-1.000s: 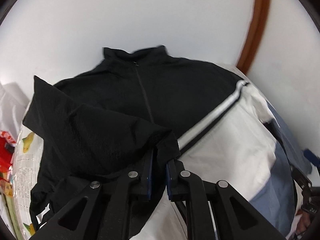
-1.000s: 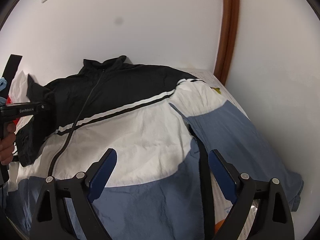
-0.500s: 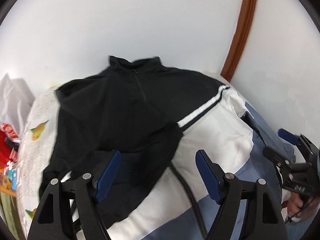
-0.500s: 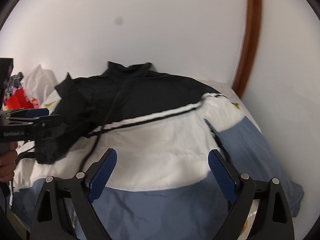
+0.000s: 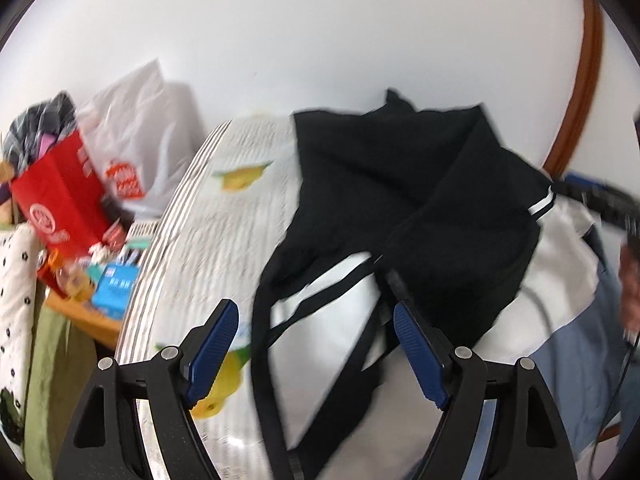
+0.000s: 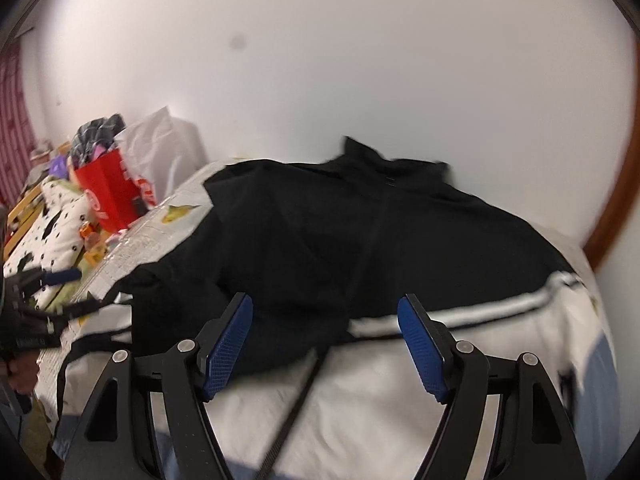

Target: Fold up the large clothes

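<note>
The jacket (image 6: 400, 240), thin crinkled fabric in black, white and pale blue bands, lies spread on a bed (image 5: 224, 240) under a printed cover, its black sleeve now folded across the chest. The left gripper (image 5: 316, 344) has let that sleeve go; its fingers are spreading, nothing between them. The right gripper (image 6: 326, 344) is narrowing, fingers apart over the fabric. Only the left view shows the blue box (image 5: 116, 288) beside the red bag (image 5: 60, 196).
</note>
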`<state>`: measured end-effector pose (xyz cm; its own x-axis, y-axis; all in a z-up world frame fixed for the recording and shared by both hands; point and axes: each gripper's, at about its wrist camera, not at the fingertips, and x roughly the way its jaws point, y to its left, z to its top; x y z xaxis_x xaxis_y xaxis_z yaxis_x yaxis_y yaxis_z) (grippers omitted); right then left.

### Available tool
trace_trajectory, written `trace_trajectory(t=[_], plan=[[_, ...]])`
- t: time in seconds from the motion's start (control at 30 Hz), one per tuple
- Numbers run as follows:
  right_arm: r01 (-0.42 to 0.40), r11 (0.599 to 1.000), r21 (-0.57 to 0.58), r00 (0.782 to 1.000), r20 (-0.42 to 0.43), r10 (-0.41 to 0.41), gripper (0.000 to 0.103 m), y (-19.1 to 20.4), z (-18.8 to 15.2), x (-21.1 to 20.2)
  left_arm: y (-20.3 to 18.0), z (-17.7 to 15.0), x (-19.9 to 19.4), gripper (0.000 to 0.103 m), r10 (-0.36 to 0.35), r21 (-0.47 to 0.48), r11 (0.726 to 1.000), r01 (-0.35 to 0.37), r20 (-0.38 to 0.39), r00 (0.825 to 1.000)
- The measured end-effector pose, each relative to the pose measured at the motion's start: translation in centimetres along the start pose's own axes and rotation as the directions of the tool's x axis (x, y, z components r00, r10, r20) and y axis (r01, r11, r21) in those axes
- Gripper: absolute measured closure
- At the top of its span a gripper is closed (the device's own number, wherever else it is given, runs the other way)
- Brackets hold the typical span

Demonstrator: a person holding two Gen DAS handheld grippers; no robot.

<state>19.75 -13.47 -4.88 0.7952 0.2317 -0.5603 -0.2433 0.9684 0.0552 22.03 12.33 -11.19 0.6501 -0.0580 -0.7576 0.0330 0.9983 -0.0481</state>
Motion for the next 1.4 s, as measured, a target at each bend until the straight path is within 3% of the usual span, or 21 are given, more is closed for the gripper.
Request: trace_trajectory(t=[0.2, 0.3, 0.37, 0.5, 0.6, 0.7, 0.77, 0.83, 0.93, 1.03, 1.23, 1.4], plan=[[-0.068, 0.998, -0.01, 0.997, -0.027, 0.068, 0.033, 1.8, 3.1, 6.6, 1.2, -3.0, 2.2, 0.024, -0.011, 0.043, 0.999, 0.013, -0.039, 0.999], [-0.101, 0.995, 0.015, 0.994, -0.047, 0.102, 0.061, 1.9, 3.8, 9.0, 1.8, -3.4, 3.2, 0.024, -0.027, 0.032, 0.999, 0.028, -0.049, 0.998], [-0.14, 0.989, 0.036, 0.988, -0.053, 0.142, 0.094, 1.6, 4.0, 9.9, 1.9, -3.6, 3.4, 0.024, -0.033, 0.023, 0.999, 0.034, -0.053, 0.998], [-0.145, 0.983, 0.111, 0.989, 0.046, 0.141, 0.096, -1.1, 4.1, 8.6, 2.4, -3.7, 3.6, 0.024, -0.043, -0.012, 0.999, 0.042, -0.055, 0.998], [-0.062, 0.975, 0.214, 0.997, 0.065, 0.049, 0.096, -4.5, 3.7, 8.0, 2.2, -4.1, 3.4, 0.024, -0.03, -0.003, 1.0, 0.03, -0.053, 0.998], [0.043, 0.959, 0.28, 0.999, -0.005, -0.043, 0.091, -7.0, 3.1, 8.8, 2.1, -4.0, 3.3, 0.024, -0.027, -0.006, 1.0, 0.026, -0.056, 0.998], [0.103, 0.952, 0.29, 0.994, -0.054, -0.091, 0.083, -7.8, 2.8, 9.1, 2.2, -3.9, 3.1, 0.024, -0.019, -0.008, 1.0, 0.019, -0.055, 0.998], [0.115, 0.954, 0.277, 0.993, -0.062, -0.102, 0.065, -7.4, 2.5, 8.5, 2.3, -3.8, 2.8, 0.024, -0.005, -0.009, 1.0, 0.005, -0.045, 0.999], [0.093, 0.98, 0.174, 0.995, -0.048, -0.086, 0.044, -4.4, 1.9, 6.8, 2.5, -3.8, 2.1, 0.024, 0.015, -0.012, 1.0, -0.015, -0.037, 0.999], [0.02, 0.999, 0.043, 0.997, -0.072, -0.017, 0.034, 0.7, 1.0, 5.8, 2.8, -4.1, 1.4, 0.024, 0.029, -0.015, 0.999, -0.029, -0.033, 0.999], [-0.173, 0.982, -0.07, 0.974, -0.163, 0.16, 0.026, 9.7, -1.2, 6.4, 3.1, -5.6, 0.3, 0.024, 0.01, -0.032, 0.999, -0.011, -0.045, 0.999], [-0.143, 0.979, -0.144, 0.973, -0.204, 0.112, 0.025, 14.2, -1.9, 9.2, 2.9, -6.6, -0.3, 0.024, -0.013, -0.039, 0.999, 0.011, -0.041, 0.999]])
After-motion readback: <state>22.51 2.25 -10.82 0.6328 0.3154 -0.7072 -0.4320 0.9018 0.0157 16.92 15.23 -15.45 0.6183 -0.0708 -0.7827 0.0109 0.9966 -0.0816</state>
